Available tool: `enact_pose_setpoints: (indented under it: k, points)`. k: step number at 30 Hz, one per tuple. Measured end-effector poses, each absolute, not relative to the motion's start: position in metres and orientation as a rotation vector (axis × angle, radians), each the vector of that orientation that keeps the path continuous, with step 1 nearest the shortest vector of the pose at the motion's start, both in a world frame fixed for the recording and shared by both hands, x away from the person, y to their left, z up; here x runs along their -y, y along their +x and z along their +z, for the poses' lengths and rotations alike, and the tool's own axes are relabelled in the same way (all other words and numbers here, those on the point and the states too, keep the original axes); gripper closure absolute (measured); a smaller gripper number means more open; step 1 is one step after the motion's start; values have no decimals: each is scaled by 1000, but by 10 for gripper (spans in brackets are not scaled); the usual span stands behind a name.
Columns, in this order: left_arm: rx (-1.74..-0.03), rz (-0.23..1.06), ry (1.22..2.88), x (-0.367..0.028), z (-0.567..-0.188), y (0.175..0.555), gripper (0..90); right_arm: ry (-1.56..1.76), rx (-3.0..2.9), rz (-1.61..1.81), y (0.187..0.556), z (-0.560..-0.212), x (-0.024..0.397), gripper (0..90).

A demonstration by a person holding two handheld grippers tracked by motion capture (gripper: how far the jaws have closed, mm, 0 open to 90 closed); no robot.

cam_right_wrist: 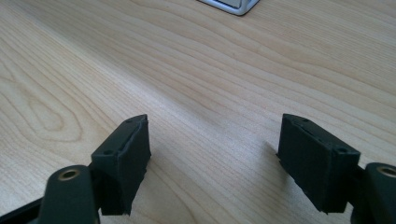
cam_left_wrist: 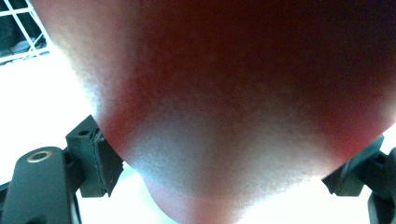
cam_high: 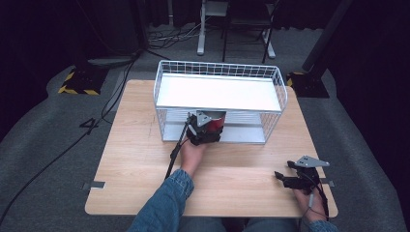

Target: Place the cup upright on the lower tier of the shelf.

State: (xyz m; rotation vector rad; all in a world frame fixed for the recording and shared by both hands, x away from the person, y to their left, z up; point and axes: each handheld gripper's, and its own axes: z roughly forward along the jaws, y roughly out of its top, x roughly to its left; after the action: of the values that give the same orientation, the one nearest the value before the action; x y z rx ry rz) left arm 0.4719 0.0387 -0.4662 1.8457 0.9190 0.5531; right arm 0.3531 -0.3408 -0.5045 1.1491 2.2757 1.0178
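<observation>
My left gripper (cam_high: 207,126) is at the open front of the white wire rack (cam_high: 218,67), at the mouth of its lower level, under the white upper shelf (cam_high: 217,92). It is shut on a red rounded container (cam_high: 216,126). In the left gripper view the red container (cam_left_wrist: 243,107) sits very close and blurred, and the left gripper (cam_left_wrist: 226,161) presses its black pads (cam_left_wrist: 100,156) against both sides. My right gripper (cam_high: 284,170) rests low over the wooden table (cam_high: 140,159) near the front right corner. In the right gripper view, the right gripper (cam_right_wrist: 215,140) is open with only bare wood between its jaws.
The rack stands at the back middle of the table, and its base corner (cam_right_wrist: 233,4) shows in the right gripper view. A black cable (cam_high: 175,152) trails from the left gripper. Dark stands and cables lie on the grey floor beyond the table.
</observation>
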Motion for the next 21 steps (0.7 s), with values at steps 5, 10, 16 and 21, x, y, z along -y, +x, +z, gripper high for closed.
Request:
enact_pose_setpoints:
  k: [5, 10, 16, 21]
  points:
    - [-942, 553, 1842, -33, -471, 477, 164, 1141, -2280, 1018, 353, -504, 340, 255]
    - [-964, 547, 1851, -28, -476, 486, 164, 1137, -2282, 1019, 352, -504, 340, 255]
    - [-990, 544, 1856, -25, -481, 495, 164, 1134, -2288, 1022, 353, -505, 340, 255]
    - [-1005, 535, 1858, -26, -484, 497, 163, 1134, -2289, 1024, 353, -505, 340, 252]
